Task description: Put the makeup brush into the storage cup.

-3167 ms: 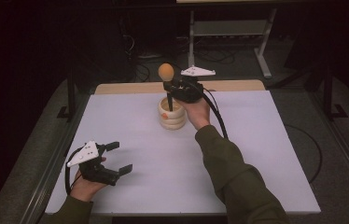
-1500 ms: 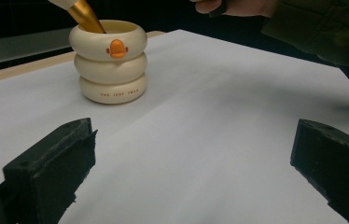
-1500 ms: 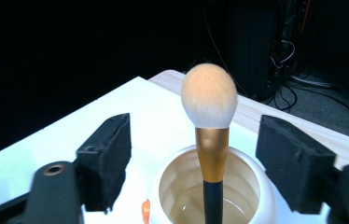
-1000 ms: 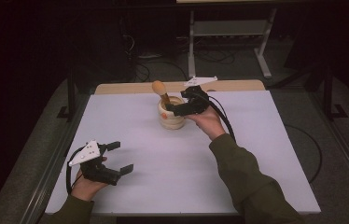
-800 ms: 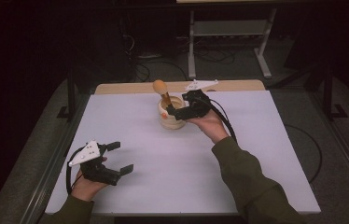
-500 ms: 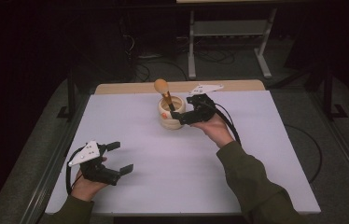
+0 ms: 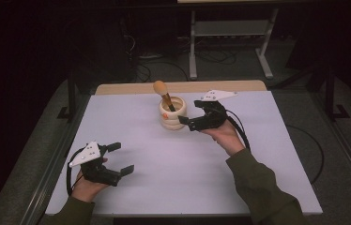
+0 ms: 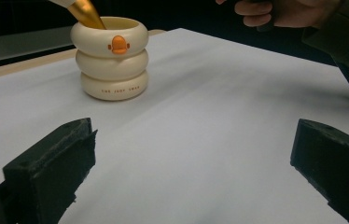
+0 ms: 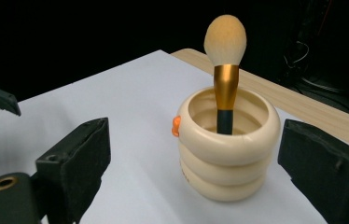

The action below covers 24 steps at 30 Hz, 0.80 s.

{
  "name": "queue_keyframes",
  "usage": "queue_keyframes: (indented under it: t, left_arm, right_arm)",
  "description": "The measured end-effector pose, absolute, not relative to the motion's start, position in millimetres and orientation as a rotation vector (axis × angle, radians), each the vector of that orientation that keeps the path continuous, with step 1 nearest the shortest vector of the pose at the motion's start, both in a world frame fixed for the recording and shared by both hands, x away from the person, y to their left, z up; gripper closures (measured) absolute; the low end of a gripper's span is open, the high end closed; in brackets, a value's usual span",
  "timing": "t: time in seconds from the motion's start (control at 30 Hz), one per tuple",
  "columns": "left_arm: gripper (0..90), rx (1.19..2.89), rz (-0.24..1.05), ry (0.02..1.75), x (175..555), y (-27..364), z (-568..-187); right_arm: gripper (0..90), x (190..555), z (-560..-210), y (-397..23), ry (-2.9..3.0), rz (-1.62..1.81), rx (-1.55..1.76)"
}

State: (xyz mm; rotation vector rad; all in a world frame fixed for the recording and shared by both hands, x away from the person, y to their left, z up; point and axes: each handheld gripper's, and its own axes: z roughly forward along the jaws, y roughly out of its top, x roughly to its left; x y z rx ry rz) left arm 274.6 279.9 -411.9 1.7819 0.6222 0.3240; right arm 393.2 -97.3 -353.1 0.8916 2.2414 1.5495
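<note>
The person wears olive-green long sleeves (image 7: 258,187) that reach down to both wrists. Each hand carries black two-jaw tongs: the left tongs (image 7: 116,159) and the right tongs (image 7: 188,112) each have a pale grey three-cornered plate on top and a black cable trailing back in a loop. The jaws are blocky, matte black, with a brass-coloured insert (image 9: 3,183) near one base.

A makeup brush (image 7: 163,96) leaned in the cream ringed holder (image 7: 172,114) on the white tabletop (image 7: 187,164). The right gripper (image 7: 188,114), jaws apart, sat just beside the holder. The left gripper (image 7: 120,158) rested well apart, empty.
</note>
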Motion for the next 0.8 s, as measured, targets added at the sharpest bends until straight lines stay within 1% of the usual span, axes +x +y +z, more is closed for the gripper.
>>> queue_keyframes:
  t: [0.4, 0.8]
  left_arm:
    - [0.0, 1.774, 0.324, 0.634, 273, 281, -411]
    - [0.0, 1.782, 0.327, 0.630, 273, 281, -411]
  right_arm:
    - [8.0, 373, -364, -134, 2.152, 1.574, 0.951]
    - [7.1, 355, -368, -151, 2.160, 1.574, 0.938]
